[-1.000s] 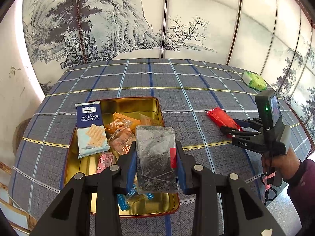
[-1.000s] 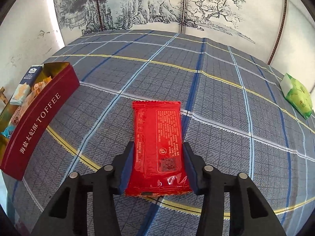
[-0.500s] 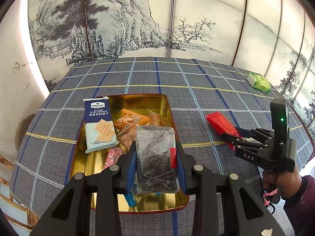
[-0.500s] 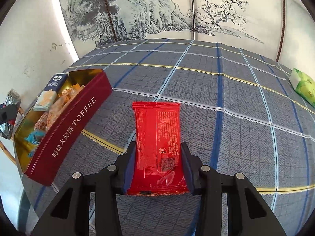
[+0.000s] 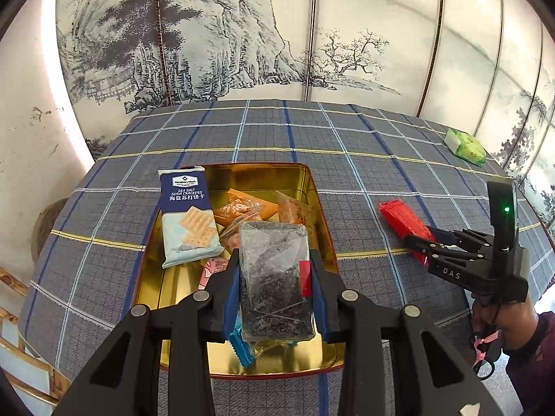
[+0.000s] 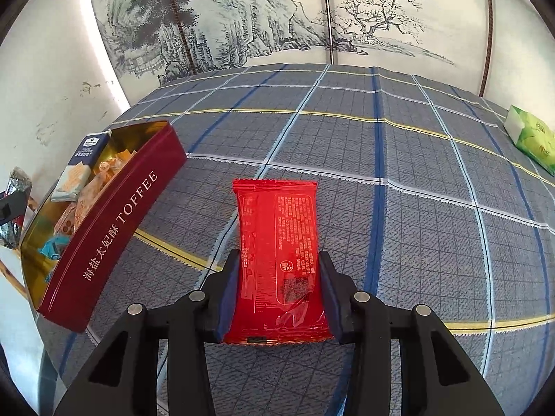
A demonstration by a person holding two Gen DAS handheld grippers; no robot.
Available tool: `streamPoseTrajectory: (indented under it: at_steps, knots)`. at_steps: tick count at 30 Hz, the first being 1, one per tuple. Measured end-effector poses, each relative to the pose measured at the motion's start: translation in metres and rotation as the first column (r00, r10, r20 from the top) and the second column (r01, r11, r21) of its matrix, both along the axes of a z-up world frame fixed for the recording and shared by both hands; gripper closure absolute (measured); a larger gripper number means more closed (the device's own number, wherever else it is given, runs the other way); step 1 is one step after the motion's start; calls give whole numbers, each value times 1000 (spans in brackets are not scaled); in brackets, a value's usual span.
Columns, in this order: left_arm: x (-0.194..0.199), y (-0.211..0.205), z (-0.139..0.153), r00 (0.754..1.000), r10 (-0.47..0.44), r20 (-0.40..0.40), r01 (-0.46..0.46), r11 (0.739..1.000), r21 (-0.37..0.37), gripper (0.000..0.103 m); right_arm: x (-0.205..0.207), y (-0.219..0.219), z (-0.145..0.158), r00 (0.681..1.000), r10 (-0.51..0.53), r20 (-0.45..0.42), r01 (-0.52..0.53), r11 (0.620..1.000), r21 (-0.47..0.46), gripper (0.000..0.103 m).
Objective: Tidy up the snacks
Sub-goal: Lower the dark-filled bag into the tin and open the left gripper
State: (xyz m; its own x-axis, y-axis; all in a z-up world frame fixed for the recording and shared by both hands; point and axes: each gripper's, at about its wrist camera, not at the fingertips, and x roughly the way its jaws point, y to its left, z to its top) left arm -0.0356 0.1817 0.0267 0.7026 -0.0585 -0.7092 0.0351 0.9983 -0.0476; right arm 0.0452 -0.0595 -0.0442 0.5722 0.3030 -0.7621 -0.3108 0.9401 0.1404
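Note:
My left gripper (image 5: pixel 275 284) is shut on a clear packet of dark bits (image 5: pixel 274 277) and holds it above the near end of the open gold toffee tin (image 5: pixel 315 194). The tin holds a blue soda cracker pack (image 5: pixel 189 218), orange packets (image 5: pixel 242 208) and other small snacks. My right gripper (image 6: pixel 279 287) is shut on a red snack packet (image 6: pixel 279 242), held above the checked tablecloth right of the tin (image 6: pixel 114 225). The right gripper (image 5: pixel 426 242) and red packet (image 5: pixel 402 220) also show in the left wrist view.
A green tissue pack (image 5: pixel 466 145) lies at the far right of the table; it also shows in the right wrist view (image 6: pixel 532 137). A painted folding screen (image 5: pixel 277 34) stands behind the table. The table's near edge runs just below the tin.
Both grippers have risen and drawn back from the table with their packets still held. The red packet has been lifted off the cloth, and the tin has come further into the right wrist view.

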Motion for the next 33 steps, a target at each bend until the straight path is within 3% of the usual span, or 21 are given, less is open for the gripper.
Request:
streamPoseTrajectory:
  at_steps: [33]
  knots:
    - [12,25,-33,999,36,-22,-35,999,18,71,3,0,-2,1000,2,-3,-2,1000,-8,59]
